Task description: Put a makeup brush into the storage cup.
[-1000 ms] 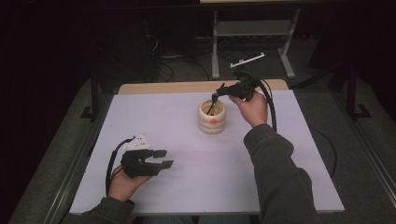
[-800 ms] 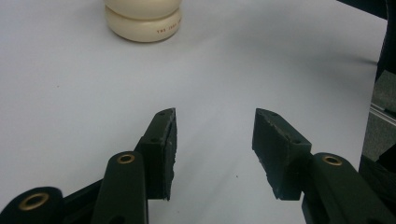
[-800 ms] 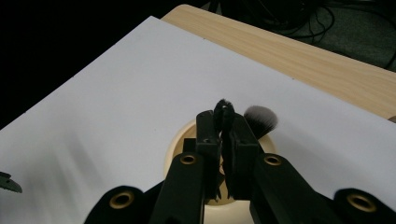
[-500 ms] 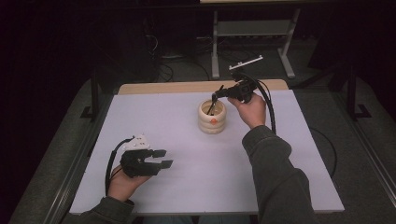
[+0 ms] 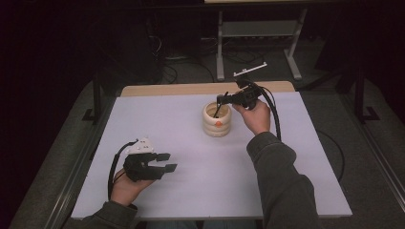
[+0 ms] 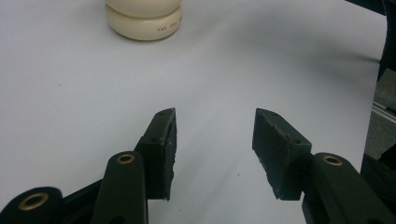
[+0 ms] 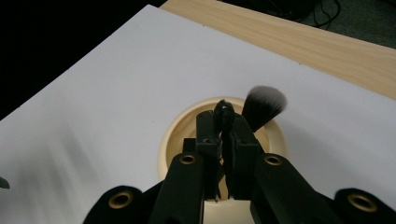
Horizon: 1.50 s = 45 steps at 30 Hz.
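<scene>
The bench (image 5: pixel 286 181) carried a cream holder (image 5: pixel 216 120) near its far edge. Over the holder, the right gripper (image 5: pixel 220 99) clamped a thin black tool (image 7: pixel 223 112); an off-centre pull could tip the holder. Nearer the person than the holder, the left gripper (image 5: pixel 168 161) rested, fingers apart and empty. The right gripper view alone revealed a brush (image 7: pixel 262 106) inside.

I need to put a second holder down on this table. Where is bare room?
The white tabletop sheet is bare between the cream ribbed holder and the left gripper, and along its far left by the wooden edge strip. It is crowded around the holder, where the right gripper clamps a thin black stick.
</scene>
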Each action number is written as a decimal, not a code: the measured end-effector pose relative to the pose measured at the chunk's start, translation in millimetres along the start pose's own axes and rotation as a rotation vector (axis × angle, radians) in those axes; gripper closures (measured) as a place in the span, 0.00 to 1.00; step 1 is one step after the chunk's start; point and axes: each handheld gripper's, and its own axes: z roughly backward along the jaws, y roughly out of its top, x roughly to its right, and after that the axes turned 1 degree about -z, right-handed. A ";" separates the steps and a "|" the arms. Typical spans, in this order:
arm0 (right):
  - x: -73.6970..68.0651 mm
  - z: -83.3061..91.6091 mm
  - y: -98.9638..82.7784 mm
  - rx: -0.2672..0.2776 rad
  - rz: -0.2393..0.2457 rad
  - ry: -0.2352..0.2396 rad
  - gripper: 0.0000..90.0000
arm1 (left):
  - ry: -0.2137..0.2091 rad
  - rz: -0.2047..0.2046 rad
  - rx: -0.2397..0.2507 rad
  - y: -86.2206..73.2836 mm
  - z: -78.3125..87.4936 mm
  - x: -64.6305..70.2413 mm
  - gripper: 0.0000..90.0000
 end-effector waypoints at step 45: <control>9.5 42.9 -50.9 0.103 0.012 -0.034 0.40 | 0.025 0.037 0.007 -2.5 0.3 -4.4 0.47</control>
